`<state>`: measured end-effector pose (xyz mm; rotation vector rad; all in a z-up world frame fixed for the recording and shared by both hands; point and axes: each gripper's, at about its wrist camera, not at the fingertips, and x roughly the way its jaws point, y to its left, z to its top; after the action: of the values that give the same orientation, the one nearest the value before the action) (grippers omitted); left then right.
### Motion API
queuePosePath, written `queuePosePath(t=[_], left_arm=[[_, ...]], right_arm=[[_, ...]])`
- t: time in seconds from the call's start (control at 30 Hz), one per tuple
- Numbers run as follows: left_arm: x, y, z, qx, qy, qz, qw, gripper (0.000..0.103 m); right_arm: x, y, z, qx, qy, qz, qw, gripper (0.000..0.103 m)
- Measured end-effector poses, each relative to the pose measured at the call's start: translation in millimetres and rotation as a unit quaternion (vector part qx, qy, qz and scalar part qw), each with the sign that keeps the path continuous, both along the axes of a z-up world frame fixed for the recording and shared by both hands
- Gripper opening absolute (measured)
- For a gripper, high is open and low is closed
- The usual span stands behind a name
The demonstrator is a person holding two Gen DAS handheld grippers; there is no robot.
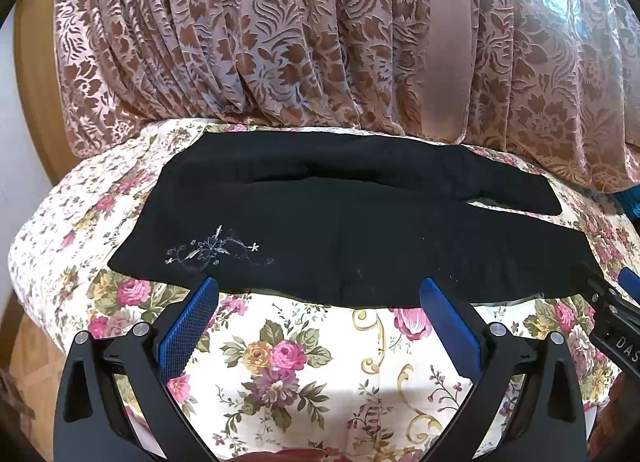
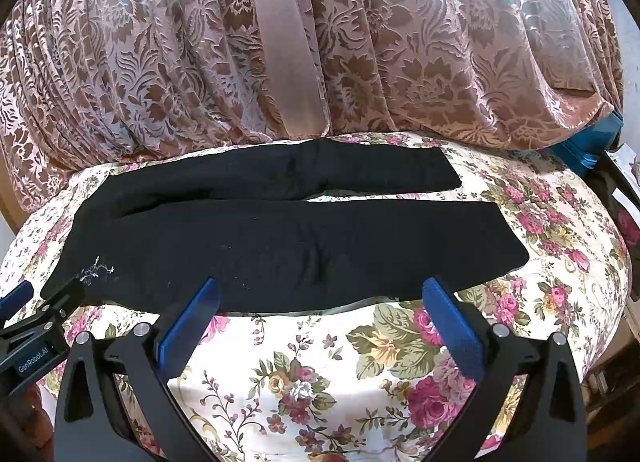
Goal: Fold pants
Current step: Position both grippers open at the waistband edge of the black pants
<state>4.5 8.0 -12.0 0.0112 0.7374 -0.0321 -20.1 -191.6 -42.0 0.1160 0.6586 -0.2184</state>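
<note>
My left gripper [image 1: 318,288] and my right gripper [image 2: 320,288] both hang with jaws spread wide and empty, their blue fingertips at the near edge of the black knit pants [image 1: 340,229], which lie flat across a cream bedspread printed with pink roses [image 1: 304,362]. The pants run left to right: the waist end, marked by pale floral embroidery [image 1: 212,250], lies to the left; the two legs extend to the right, the near leg closest to me and the far leg beside the brown-and-pink damask curtain [image 1: 280,41]. The step in hand, as I judge it, is the first fold, laying one leg over the other. To do it well, each pair of jaws should pinch both layers of the near edge at matched points, lift together, and carry the cloth to the far edge so that the seams align without slack. The left wrist view shows the embroidery plainly, and my right gripper's black arm at its right margin. The right wrist view alone shows both cuffs [image 2: 508,238] complete, the gap between the legs, and a blue box [image 2: 588,149] at far right.
</note>
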Motion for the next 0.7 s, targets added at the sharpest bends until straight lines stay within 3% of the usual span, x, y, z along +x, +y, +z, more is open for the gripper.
queuePosePath(t=[0.7], left_arm=[[3, 4, -10, -0.008, 0.019, 0.004, 0.9998, 0.1]], right_arm=[[5, 0, -10, 0.001, 0.01, 0.001, 1.0, 0.101]])
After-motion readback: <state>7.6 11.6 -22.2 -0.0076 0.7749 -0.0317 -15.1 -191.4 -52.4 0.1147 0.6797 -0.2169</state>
